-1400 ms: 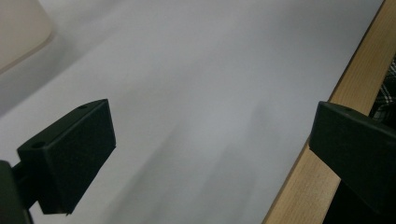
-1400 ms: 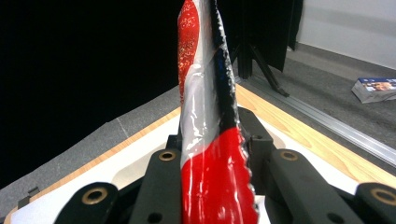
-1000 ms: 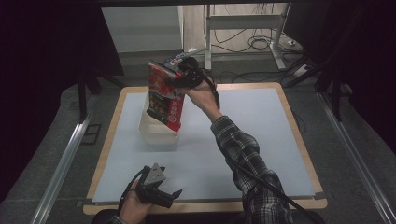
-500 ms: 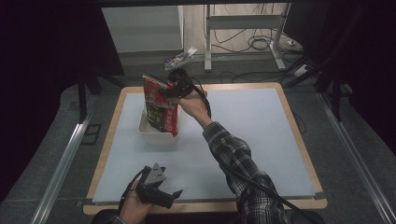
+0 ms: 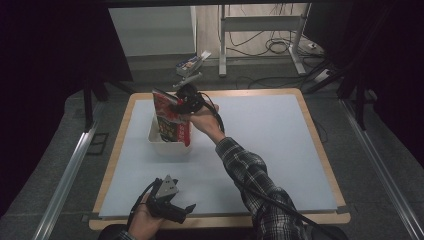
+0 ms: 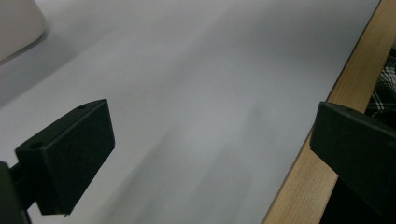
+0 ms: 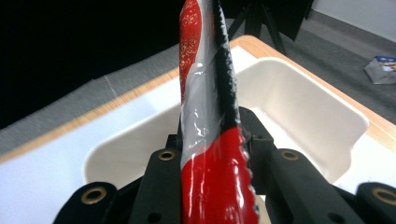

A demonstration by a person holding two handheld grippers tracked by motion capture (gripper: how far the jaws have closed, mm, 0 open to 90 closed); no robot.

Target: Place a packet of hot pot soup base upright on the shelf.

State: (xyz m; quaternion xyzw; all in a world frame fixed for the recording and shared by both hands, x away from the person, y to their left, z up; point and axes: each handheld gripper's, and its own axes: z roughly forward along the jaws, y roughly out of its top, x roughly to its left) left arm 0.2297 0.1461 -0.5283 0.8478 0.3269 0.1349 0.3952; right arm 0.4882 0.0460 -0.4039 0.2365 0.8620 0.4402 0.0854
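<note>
A red, silver and black snack bag (image 5: 170, 122) hangs upright over a white plastic tub (image 5: 159, 144) at the table's left middle, its lower end down inside the tub. My right gripper (image 5: 181, 104) is shut on the bag's upper edge. In the right gripper view the bag (image 7: 210, 121) stands edge-on between the black jaws, with the tub (image 7: 308, 112) open below it. My left gripper (image 5: 181, 210) rests in a hand near the table's front edge, open. In the left gripper view its jaws stand wide apart around the left gripper's gap (image 6: 210, 154), with nothing between them.
The blue mat (image 5: 280, 145) lies on a wood-framed table (image 5: 320, 150). A small packet (image 5: 192, 62) lies on the floor beyond the far edge. A metal stand with cables (image 5: 260, 30) is farther back. A plaid sleeve (image 5: 255, 180) crosses the mat's middle.
My right gripper has come down and toward the near left with the bag, whose lower end now sits in the tub. The left gripper has stayed put.
</note>
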